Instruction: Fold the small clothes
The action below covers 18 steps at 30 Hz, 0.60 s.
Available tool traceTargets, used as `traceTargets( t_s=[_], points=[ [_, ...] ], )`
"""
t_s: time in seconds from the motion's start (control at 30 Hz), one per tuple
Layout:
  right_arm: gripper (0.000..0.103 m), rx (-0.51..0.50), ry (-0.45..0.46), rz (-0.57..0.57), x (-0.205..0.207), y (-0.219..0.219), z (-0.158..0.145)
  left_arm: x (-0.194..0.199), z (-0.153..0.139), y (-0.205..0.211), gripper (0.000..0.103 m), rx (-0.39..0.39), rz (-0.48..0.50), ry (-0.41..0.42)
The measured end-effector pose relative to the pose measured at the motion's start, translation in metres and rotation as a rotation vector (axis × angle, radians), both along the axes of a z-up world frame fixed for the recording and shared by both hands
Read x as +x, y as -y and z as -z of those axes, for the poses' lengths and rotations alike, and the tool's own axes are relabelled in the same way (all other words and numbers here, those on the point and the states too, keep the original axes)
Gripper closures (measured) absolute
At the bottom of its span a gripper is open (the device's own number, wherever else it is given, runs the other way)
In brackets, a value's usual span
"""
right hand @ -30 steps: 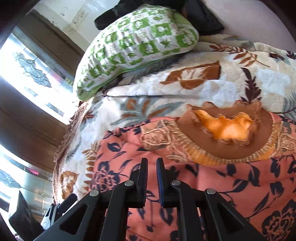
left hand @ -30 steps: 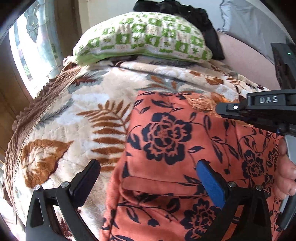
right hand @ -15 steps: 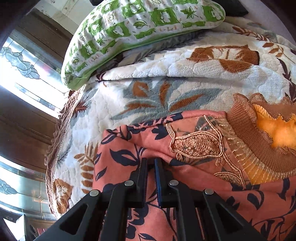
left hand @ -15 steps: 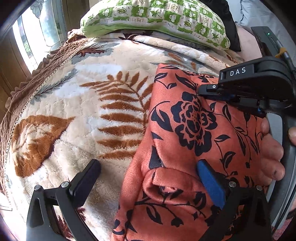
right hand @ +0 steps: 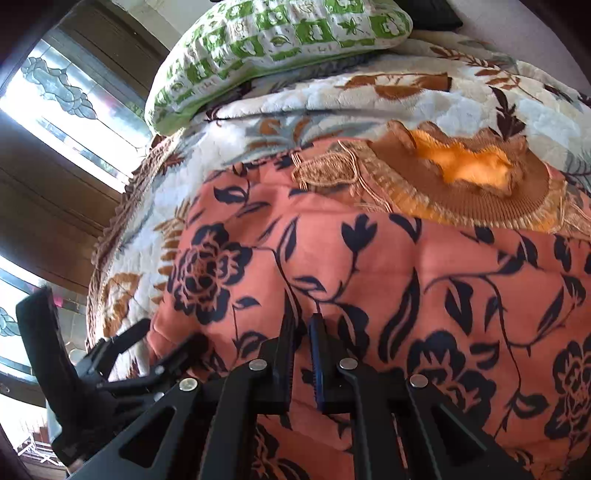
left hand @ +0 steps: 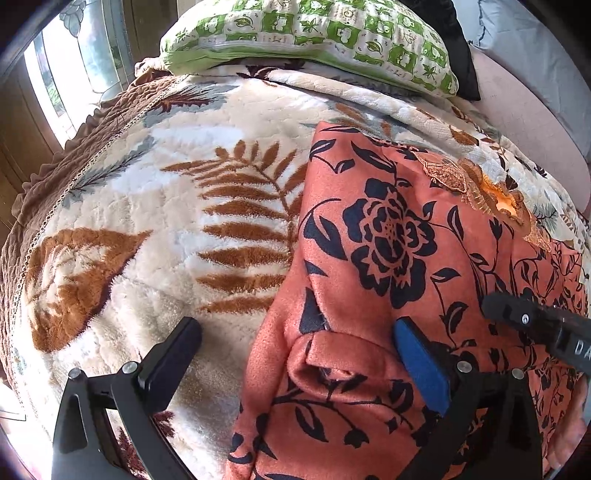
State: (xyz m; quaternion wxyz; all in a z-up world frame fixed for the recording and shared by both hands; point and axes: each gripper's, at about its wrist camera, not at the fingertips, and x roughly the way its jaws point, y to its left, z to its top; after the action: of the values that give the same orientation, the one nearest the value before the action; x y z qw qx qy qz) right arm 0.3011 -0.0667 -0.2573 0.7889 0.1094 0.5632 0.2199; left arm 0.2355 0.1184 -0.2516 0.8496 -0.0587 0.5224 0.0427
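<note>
An orange garment with a dark floral print lies on a leaf-patterned blanket; its brown knit collar is at the far end. Its left sleeve is folded in over the body, the cuff lying between my left fingers. My left gripper is open, one finger on the blanket, the blue-padded one on the garment. My right gripper is shut on a fold of the garment. The right gripper also shows at the right edge of the left wrist view.
A green and white checked pillow lies at the head of the bed, with dark cloth behind it. A window is on the left. The blanket's brown frilled edge marks the bed's left side.
The right gripper has pulled the sleeve fold in across the garment and moved toward me and to the right. The left gripper stays open at the cuff.
</note>
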Motion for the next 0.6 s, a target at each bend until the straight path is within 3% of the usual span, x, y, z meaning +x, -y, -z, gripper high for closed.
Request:
traceTargets(
  t_s=[0.23,0.5,0.6],
  points=[
    [0.092,0.049,0.002,-0.009,-0.038,0.038,0.007,-0.006,0.001,-0.001,0.000,0.005,0.019,0.017],
    [0.097,0.104,-0.122,0.051,-0.060,0.083,0.027,-0.008,0.001,0.000,0.000,0.017,0.019,0.031],
    [0.097,0.167,-0.106,0.089,-0.069,0.104,0.031,-0.012,0.000,-0.003,0.000,0.001,0.013,0.046]
  ],
)
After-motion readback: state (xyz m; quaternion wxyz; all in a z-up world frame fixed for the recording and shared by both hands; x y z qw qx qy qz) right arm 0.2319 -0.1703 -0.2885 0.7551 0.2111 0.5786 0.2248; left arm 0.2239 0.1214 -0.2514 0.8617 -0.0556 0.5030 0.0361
